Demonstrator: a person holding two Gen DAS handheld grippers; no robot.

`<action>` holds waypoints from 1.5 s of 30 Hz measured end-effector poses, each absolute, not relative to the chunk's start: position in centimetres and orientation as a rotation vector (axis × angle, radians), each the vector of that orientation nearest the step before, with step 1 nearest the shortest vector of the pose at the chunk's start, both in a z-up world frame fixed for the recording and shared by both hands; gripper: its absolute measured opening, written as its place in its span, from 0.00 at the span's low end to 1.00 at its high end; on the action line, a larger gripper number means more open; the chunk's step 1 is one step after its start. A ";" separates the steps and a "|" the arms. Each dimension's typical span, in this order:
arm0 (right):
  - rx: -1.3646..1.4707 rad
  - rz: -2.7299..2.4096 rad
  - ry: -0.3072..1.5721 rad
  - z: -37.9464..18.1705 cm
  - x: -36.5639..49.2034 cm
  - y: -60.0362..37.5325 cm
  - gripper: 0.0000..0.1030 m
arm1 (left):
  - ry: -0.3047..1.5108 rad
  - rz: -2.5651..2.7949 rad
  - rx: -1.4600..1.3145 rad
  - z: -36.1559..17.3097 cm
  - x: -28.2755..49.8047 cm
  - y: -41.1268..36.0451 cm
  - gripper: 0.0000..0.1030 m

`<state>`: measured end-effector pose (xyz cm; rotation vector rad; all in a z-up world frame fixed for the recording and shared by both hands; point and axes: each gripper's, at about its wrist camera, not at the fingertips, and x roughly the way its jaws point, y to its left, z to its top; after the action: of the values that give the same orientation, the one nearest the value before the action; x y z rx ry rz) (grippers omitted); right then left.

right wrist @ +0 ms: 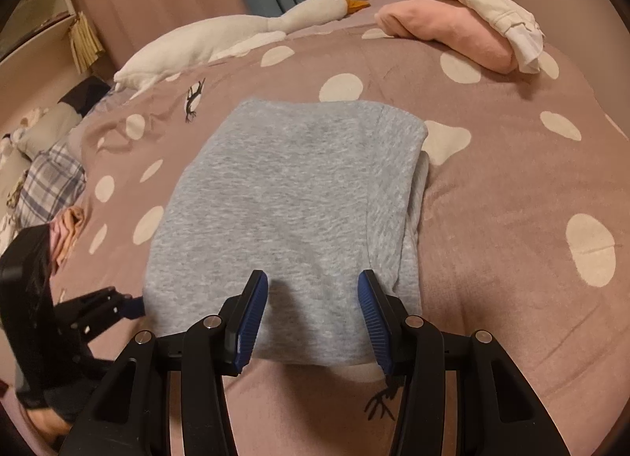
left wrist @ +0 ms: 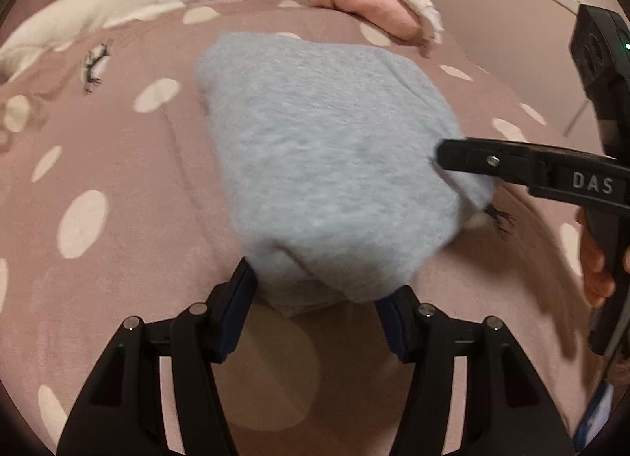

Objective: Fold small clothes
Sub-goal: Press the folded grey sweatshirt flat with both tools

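Note:
A light grey-blue folded garment (left wrist: 327,164) lies on the pink spotted bedspread (left wrist: 118,164); it also shows in the right wrist view (right wrist: 291,204). My left gripper (left wrist: 319,298) is open, its jaws standing at the garment's near edge. My right gripper (right wrist: 313,306) is open over the garment's near edge, with the cloth below its pads. The right gripper's finger also shows in the left wrist view (left wrist: 512,164), at the garment's right side. The left gripper shows in the right wrist view (right wrist: 118,308), at the garment's left corner.
A stack of folded pink and cream clothes (right wrist: 460,23) lies at the back right of the bed. A white goose plush (right wrist: 236,34) lies at the back. Checked and dark clothes (right wrist: 51,180) lie at the left edge. Curtains hang behind.

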<state>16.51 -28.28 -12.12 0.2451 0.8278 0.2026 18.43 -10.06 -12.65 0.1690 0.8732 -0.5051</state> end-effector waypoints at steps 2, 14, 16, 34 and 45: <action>0.237 0.196 0.832 -12.2 16.5 -28.1 0.47 | 0.849 -0.443 0.123 -12.3 18.8 -8.7 0.45; 0.211 0.171 0.849 -12.4 16.7 -28.2 0.47 | 0.852 -0.295 0.119 -12.3 17.3 -3.7 0.33; 0.212 0.166 0.851 -12.4 16.7 -28.3 0.47 | 0.882 -0.268 0.069 -12.3 17.8 -2.0 0.33; 0.160 0.156 0.840 -12.0 16.7 -27.6 0.47 | 0.832 -0.533 0.083 -9.1 18.5 -9.8 0.36; 0.185 0.168 0.856 -12.7 16.5 -28.3 0.47 | 0.896 -0.515 0.132 -10.6 19.2 -9.9 0.42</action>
<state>16.51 -28.30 -12.65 0.1848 0.8565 0.1684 19.19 -9.93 -10.60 0.1317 0.8961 -0.5148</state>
